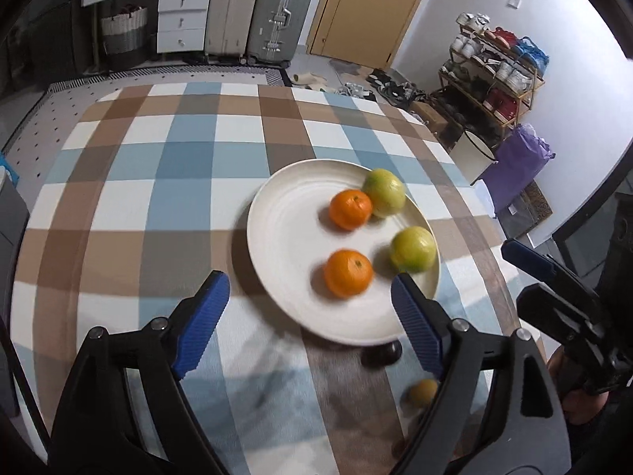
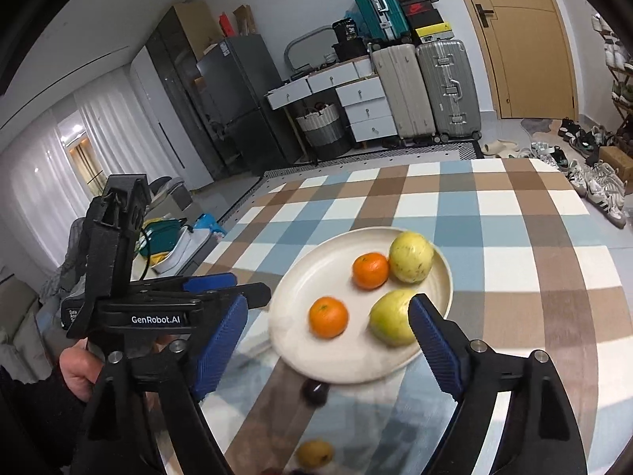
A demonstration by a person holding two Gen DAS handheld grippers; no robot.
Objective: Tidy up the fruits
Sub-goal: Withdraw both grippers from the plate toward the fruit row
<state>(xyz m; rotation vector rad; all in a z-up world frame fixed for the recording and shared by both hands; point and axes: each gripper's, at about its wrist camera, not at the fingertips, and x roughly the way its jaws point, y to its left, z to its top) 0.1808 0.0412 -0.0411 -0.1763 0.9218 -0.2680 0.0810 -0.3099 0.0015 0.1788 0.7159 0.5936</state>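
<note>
Both the left gripper (image 1: pixel 310 316) and right gripper (image 2: pixel 328 330) are held spread wide, empty, above the plate (image 1: pixel 285 237)

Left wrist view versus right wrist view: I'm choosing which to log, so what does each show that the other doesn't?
Only the left wrist view shows the shoe rack and purple bag. Only the right wrist view shows the fridge, teal suitcase and curtains. Both show the plate with two oranges and two yellow-green fruits, a dark fruit and small yellow fruit on the checkered cloth, and both grippers open.
</note>
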